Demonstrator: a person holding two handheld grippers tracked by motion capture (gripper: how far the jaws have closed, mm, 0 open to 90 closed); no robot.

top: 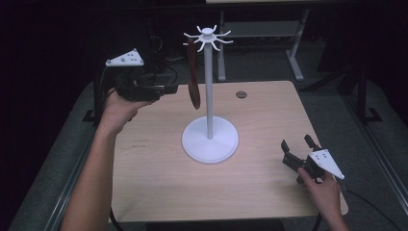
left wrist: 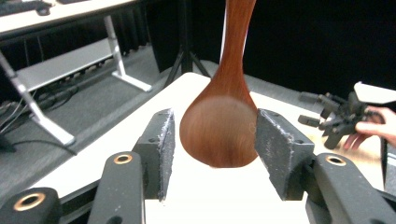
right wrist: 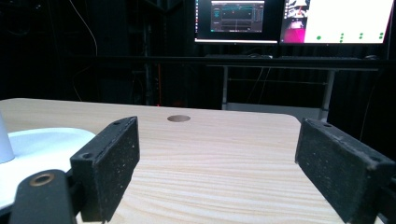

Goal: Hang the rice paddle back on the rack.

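High view, left tool (top: pixel 169 89) spread (ungripping) beside hanging spoon (top: pixel 193 91), right tool (top: pixel 296 147) spread near table (top: pixel 269 197) edge.

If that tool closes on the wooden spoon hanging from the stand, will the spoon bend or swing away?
The spoon looks like solid polished wood, so probably stiff, not floppy. It hangs freely from a hook of the stand, so a nudge would likely set it swinging. Its smooth rounded bowl, between the open left tool's pads, may slip.
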